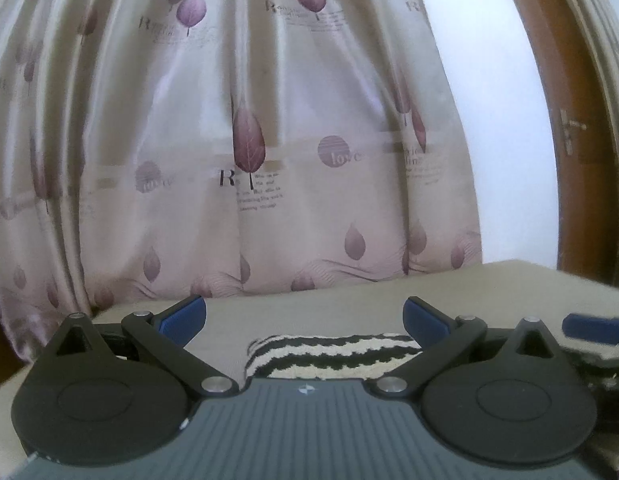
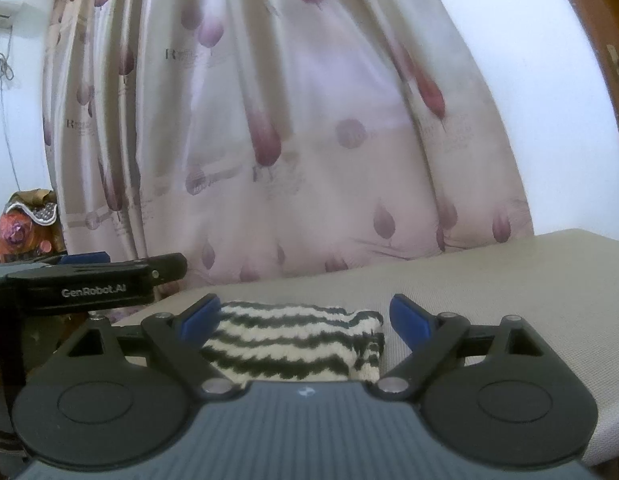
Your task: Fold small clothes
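Striped knit cloth, black and white, lies folded on the beige desk. Seen from the right wrist, it sits low between the right gripper fingers, which are spread apart and grasp nothing. The left gripper is likewise released, cloth lying just before its base. Behind hangs a leaf-print curtain.

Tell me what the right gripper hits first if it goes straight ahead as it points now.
Most likely the striped cloth: it lies between the open fingers of the right gripper on the table. If the gripper sits above it, which the picture does not settle, the curtain comes next.
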Demonstrator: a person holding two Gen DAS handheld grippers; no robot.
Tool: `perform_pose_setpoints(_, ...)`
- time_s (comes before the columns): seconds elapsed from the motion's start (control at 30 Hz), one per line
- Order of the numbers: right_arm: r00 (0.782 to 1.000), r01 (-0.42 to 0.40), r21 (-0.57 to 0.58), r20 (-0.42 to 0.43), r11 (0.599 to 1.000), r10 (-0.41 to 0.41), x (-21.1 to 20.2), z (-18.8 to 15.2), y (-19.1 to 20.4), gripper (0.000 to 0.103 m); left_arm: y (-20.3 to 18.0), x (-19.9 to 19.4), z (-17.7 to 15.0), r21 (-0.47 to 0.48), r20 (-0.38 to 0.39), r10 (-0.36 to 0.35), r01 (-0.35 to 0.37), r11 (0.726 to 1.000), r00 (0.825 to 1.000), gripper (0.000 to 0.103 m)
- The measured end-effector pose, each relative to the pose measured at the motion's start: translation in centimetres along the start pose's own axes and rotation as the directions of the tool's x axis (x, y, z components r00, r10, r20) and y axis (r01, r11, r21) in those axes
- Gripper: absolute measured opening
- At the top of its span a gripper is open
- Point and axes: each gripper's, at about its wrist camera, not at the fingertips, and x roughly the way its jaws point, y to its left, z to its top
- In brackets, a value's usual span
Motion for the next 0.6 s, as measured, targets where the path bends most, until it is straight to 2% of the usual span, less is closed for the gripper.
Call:
perform_pose_setpoints(0.1, 1.000, 0.012, -0.004, 0.006, 1.000, -0.012, -0.3, 0.0, 0.1, 0.092, 0.7, 0.2, 0.3, -0.060, -0.032, -0.031, 0.029, 0.998, 0.999, 0.103)
perform_pose_setpoints(0.27, 0.999, 0.042, -0.023, 0.001, 0.999, -0.042, -0.2, -0.1, 0.4, 0.093, 2.0, 0.7, 0.0, -0.140, -0.076, -0.035, 0.024, 0.990, 0.997, 0.103)
perform_pose_setpoints(0.37, 0.998, 0.058, -0.031, -0.009, 0.998, -0.058, -0.1, -0.1, 0.6, 0.093, 2.3, 1.0, -0.4, -0.134, -0.102, -0.013, -0.001, 0.991, 0.995, 0.103)
perform_pose_setpoints(0.6, 0.998, 0.057, -0.045, -0.023, 0.997, -0.058, 0.0, -0.3, 1.0, 0.097, 2.2, 0.9, -1.1, -0.090, -0.096, 0.017, -0.025, 0.996, 0.995, 0.103)
